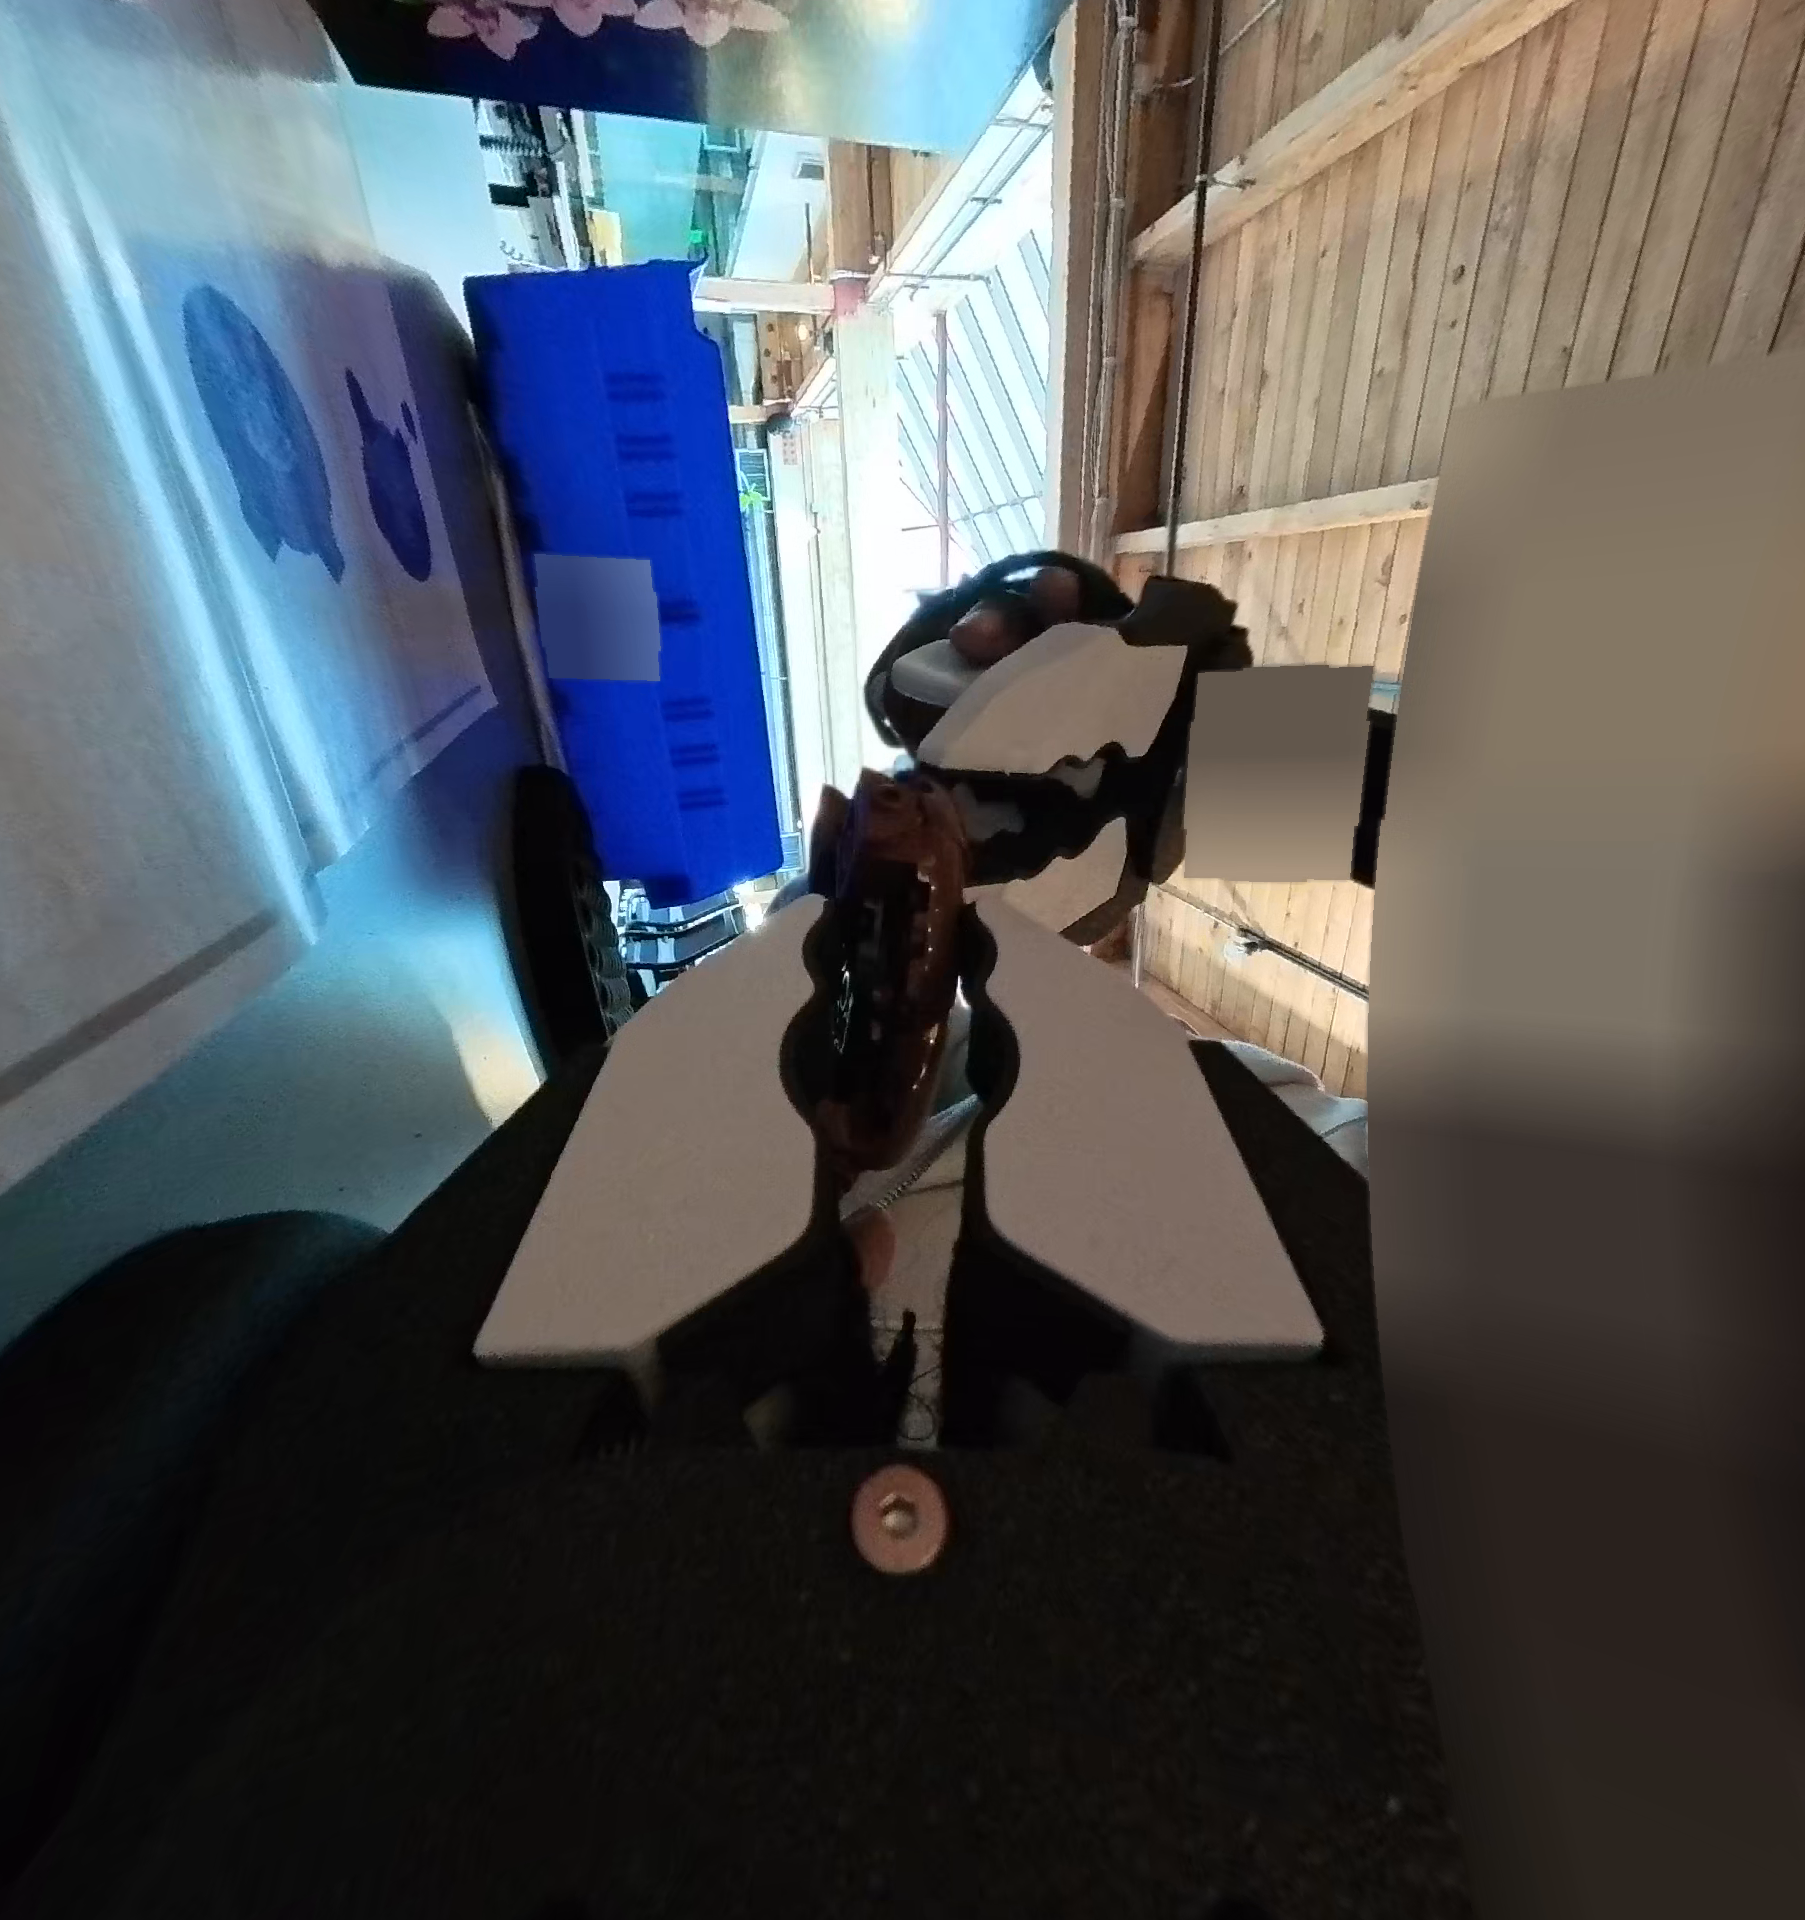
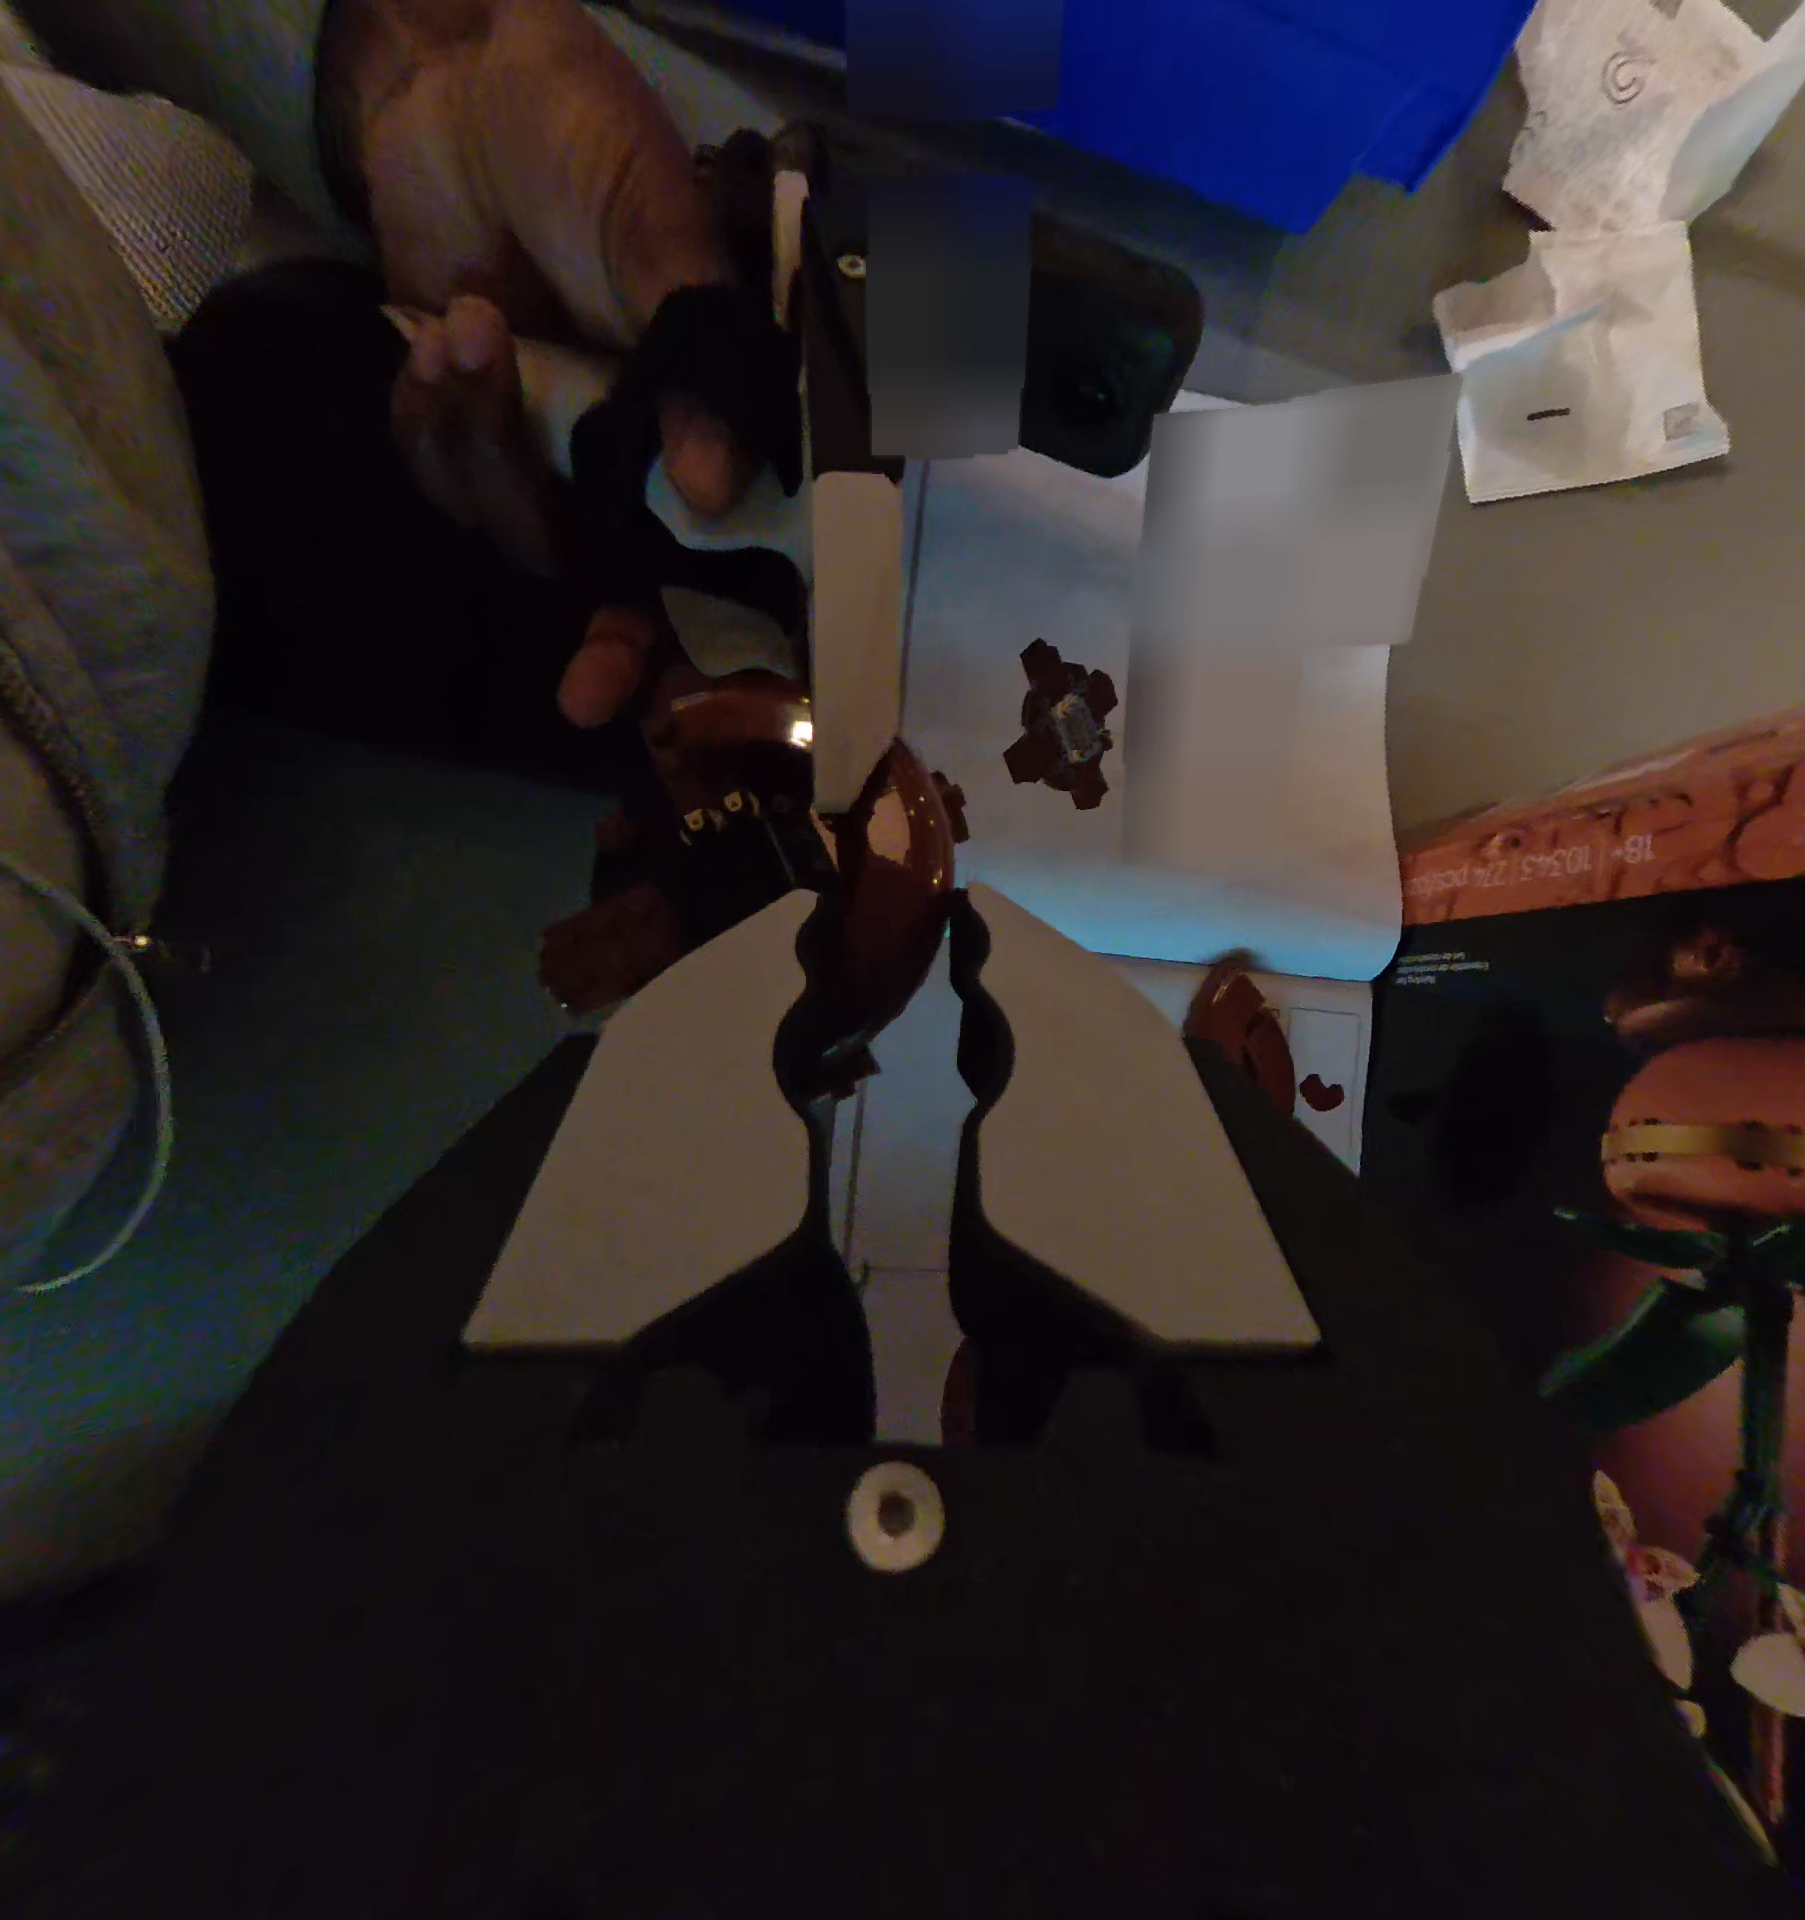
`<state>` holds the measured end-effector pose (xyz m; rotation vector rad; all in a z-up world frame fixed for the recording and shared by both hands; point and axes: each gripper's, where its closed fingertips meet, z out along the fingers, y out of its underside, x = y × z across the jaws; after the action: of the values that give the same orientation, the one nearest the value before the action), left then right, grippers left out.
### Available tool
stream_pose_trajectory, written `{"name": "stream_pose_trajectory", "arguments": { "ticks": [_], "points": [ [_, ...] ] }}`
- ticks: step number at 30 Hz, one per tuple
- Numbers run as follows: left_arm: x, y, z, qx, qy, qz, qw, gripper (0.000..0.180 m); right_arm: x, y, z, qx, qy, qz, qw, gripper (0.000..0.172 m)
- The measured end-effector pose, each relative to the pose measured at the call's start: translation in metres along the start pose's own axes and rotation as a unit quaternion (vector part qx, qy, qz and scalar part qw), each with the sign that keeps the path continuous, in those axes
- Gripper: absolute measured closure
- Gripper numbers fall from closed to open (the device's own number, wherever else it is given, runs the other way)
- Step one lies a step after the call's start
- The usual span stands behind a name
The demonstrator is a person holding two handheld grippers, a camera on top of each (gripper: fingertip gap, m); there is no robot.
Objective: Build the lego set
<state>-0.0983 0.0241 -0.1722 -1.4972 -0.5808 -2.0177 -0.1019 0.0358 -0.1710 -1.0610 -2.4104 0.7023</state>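
Both grippers clamp brown brick pieces — left gripper (image 1: 893,935) a brown assembly (image 1: 882,966), right gripper (image 2: 882,935) a brown curved shell (image 2: 893,862) — beside a printed box (image 2: 1625,1091).

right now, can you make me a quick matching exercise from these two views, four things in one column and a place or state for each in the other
Things:
1. brown brick assembly
2. blue crate
3. small brown star-shaped piece
4. crumpled white paper bag

Places or states:
A. lying loose on the white open booklet
B. top right corner of the right wrist view
C. clamped between the left gripper's fingers
D. behind the left gripper, to its left

Pairs: 1-C, 2-D, 3-A, 4-B
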Motion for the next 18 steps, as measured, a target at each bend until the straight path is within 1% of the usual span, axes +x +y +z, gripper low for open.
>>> {"name": "stream_pose_trajectory", "arguments": {
  "ticks": [8,12,18],
  "points": [
    [0.0015,-0.0010,-0.0006,0.004,0.007,-0.003,1.000,0.160,0.0017,-0.0025,0.0001,0.008,-0.010,-0.002,1.000,0.149],
    [0.0015,-0.0013,-0.0005,0.004,0.007,-0.004,1.000,0.160,0.0025,-0.0020,-0.0007,0.020,-0.020,0.019,0.999,0.143],
    [0.0037,-0.0028,-0.0010,0.008,0.016,-0.010,1.000,0.159,0.0035,0.0001,-0.0058,0.048,-0.047,0.049,0.997,0.138]
  ]
}}
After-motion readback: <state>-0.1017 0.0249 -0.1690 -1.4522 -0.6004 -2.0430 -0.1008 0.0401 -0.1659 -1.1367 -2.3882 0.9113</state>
